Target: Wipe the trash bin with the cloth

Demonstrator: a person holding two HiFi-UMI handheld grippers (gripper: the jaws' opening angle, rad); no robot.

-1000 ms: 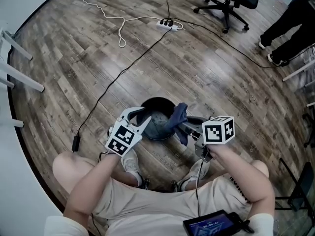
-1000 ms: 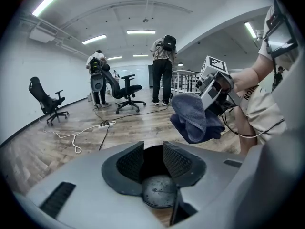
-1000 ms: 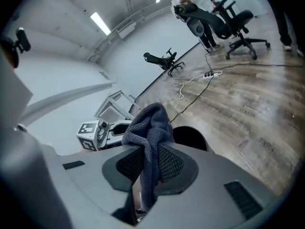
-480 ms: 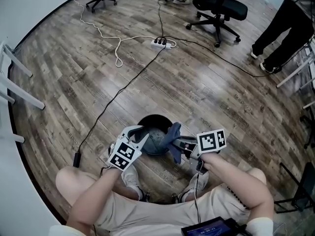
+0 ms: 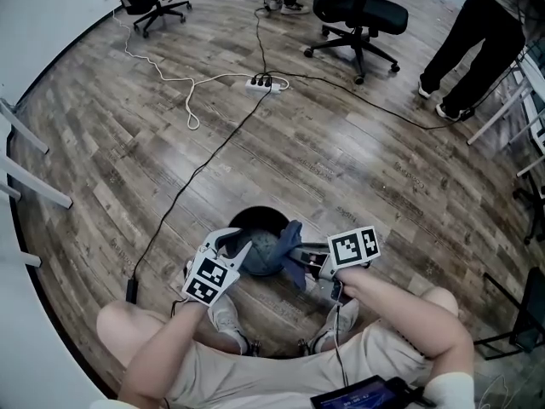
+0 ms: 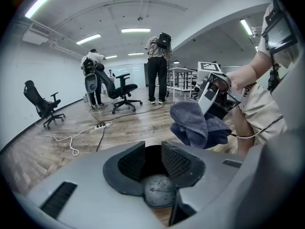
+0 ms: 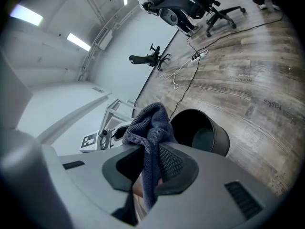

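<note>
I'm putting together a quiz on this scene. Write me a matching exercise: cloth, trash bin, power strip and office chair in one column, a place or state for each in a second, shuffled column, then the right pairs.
1 cloth
2 trash bin
3 power strip
4 office chair

A white, lying far out on the floor
B clamped between the jaws of the right gripper
C on wheels, across the room
D dark, round, no lid on it

Pairs: 1-B, 2-D, 3-A, 4-C

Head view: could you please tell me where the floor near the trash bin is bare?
Bare boards lie beyond the trash bin, between black cable and office chair. Crowded near side: cloth, left gripper, right gripper, shoes.
</note>
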